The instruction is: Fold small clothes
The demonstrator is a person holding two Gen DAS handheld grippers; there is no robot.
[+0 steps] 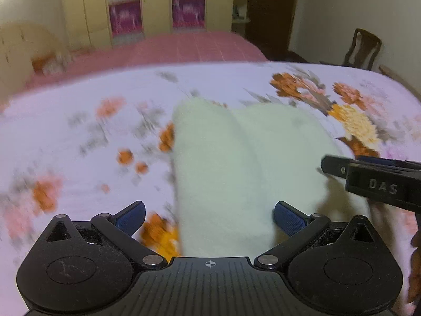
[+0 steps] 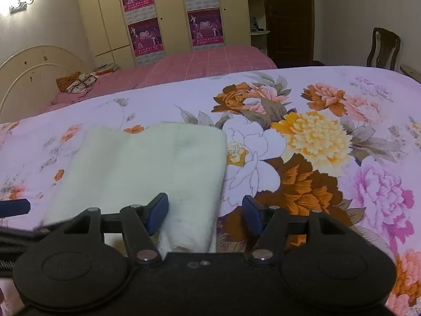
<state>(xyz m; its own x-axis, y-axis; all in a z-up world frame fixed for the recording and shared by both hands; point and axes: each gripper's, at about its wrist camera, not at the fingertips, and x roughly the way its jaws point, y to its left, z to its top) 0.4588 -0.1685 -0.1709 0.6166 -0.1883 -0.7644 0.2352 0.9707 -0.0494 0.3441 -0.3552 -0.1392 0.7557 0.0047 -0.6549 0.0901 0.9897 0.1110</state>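
Observation:
A pale green cloth (image 1: 236, 158) lies folded on the flowered bedsheet (image 1: 79, 144), with a soft crease running down its middle. My left gripper (image 1: 210, 217) hangs open over the cloth's near end, both blue pads clear of it; this view is blurred by motion. My right gripper (image 1: 368, 176) reaches in from the right at the cloth's right edge. In the right wrist view the cloth (image 2: 144, 163) sits left of centre. There the right gripper (image 2: 205, 212) is open, with the cloth's near right corner between its pads but not pinched. A blue tip of the left gripper (image 2: 13, 206) shows at the left edge.
The flowered sheet (image 2: 315, 131) spreads wide to the right of the cloth. Behind it stands a pink bed (image 2: 210, 63) with a pillow (image 2: 76, 83) and a cream headboard (image 2: 34, 71). A wardrobe (image 2: 171, 13) lines the back wall. A wooden chair (image 2: 384, 47) stands far right.

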